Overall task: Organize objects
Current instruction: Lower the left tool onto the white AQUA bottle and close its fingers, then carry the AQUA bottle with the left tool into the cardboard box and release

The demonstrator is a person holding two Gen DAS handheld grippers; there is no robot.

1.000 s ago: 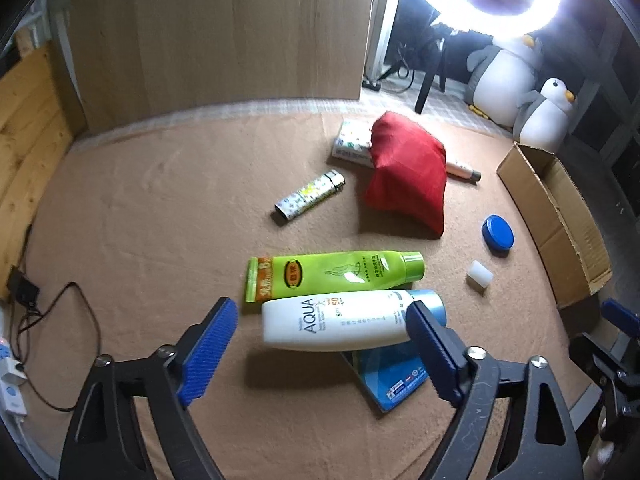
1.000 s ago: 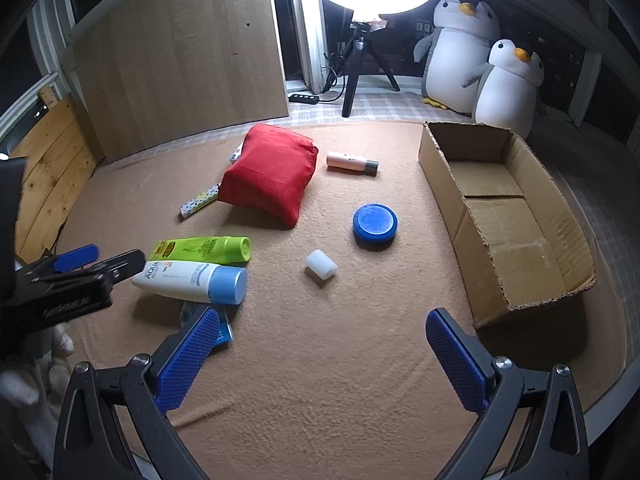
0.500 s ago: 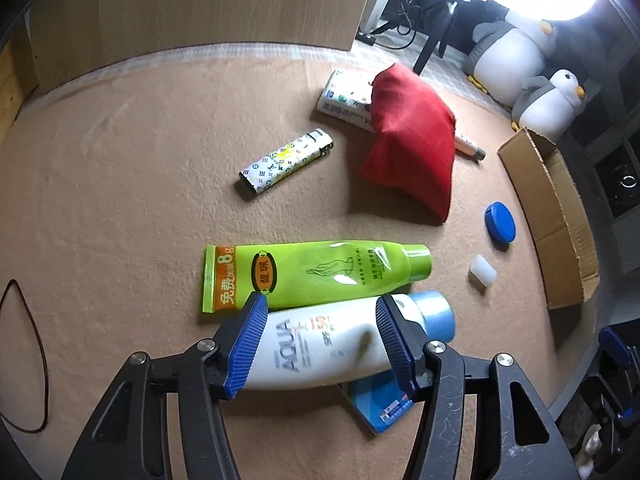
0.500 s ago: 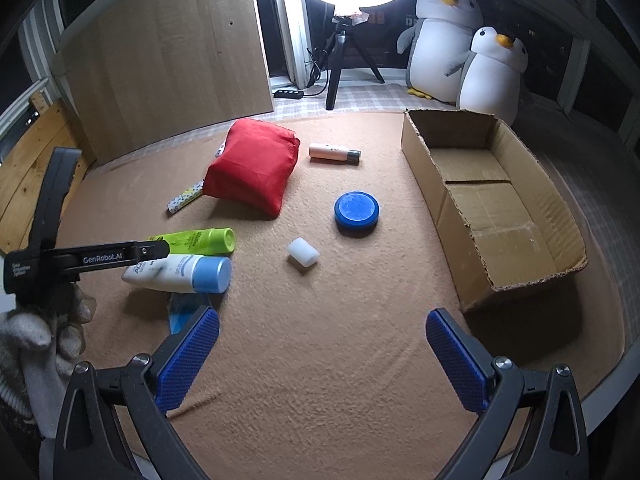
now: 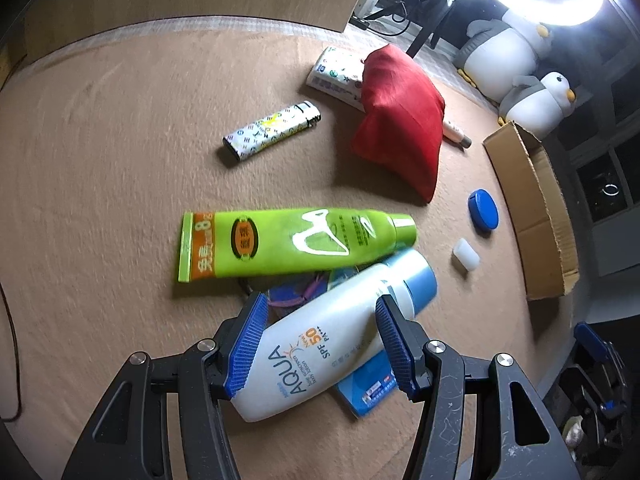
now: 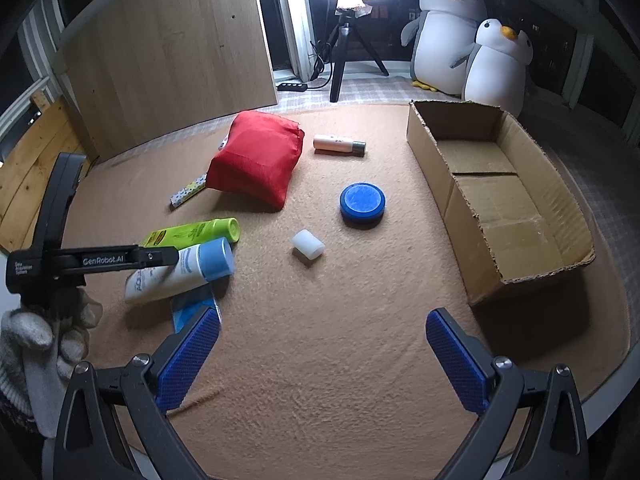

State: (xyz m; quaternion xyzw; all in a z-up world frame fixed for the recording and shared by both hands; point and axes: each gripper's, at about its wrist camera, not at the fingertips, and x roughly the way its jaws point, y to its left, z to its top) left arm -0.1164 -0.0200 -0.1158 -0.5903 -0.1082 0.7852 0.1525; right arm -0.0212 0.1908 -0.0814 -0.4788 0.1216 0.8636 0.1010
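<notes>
A desk [image 6: 320,360] covered in coarse tan felt is noted, backed by a wood-grain panel [image 6: 168,52], with a ring light and two plush penguins [image 6: 472,56] beyond the open corrugated cardboard box [image 6: 500,200]. Well left of that box, the smooth white AQUA bottle [image 5: 328,340] is clamped, tilted, by the left gripper [image 5: 320,344], touching a glossy green tube [image 5: 296,240]. The right gripper [image 6: 324,356] is held wide apart, empty.

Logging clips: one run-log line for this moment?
left gripper: shut on sunscreen bottle | right gripper: open, empty | cardboard box: empty
</notes>
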